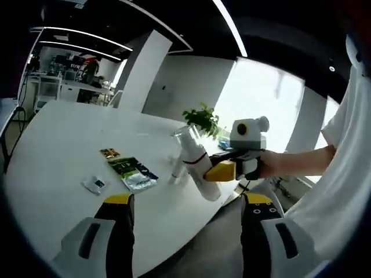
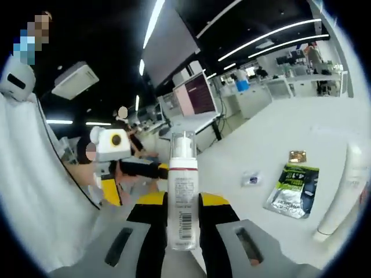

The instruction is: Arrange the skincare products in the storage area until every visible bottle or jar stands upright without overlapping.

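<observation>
Both views face each other low across the white table (image 1: 64,145), sharing its sachets (image 2: 293,188).

The right gripper (image 2: 182,217) at bottom centre clamps a white pump bottle (image 2: 182,191) upright between its jaws; a green sachet (image 2: 294,188) lies on the white table (image 2: 278,139) at right.

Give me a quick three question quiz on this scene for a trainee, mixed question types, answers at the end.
1. True or false: the right gripper is shut on the white pump bottle with a red band.
2. Multiple choice: the left gripper has fingers that are A) open and empty, B) clamped on a sachet, C) holding a jar.
3. Fill in: the green foil sachet lies flat on the white ____.
Key: 1 true; 2 A; 3 table.
</observation>
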Tool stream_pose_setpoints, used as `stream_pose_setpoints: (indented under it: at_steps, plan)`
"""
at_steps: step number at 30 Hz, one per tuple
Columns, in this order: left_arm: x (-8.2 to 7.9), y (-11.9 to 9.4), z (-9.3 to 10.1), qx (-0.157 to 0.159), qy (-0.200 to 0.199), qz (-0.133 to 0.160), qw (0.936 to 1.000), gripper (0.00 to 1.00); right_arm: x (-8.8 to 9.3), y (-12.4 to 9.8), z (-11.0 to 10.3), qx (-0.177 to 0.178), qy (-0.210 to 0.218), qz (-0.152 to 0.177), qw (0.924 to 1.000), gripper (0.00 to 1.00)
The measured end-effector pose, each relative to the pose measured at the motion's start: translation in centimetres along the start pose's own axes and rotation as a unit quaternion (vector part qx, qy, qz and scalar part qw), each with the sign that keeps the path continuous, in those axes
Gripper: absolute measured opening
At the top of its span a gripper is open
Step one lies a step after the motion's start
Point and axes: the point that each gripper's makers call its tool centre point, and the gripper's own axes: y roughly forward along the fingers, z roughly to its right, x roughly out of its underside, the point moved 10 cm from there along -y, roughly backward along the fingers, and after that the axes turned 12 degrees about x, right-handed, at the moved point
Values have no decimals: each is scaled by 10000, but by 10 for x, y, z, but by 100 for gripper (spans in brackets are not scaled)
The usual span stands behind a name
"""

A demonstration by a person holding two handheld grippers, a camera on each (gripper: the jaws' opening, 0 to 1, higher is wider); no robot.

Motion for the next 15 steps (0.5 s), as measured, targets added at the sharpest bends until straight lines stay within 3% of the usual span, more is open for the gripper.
stream_pose_setpoints:
  at_steps: [5,8,15]
  plan:
    - [-15,3,2,251,101,-31,9996,58,4,-14,-9,37,-30,93,9999,19]
    - [-27,10,10,695,264,-86,9972,54,5,-21,-11,-15,-47,128,9999,20]
    - [-44,28,27,1032,424,-242,9935,45,8,-35,-13,-443,-140,50,9989,20]
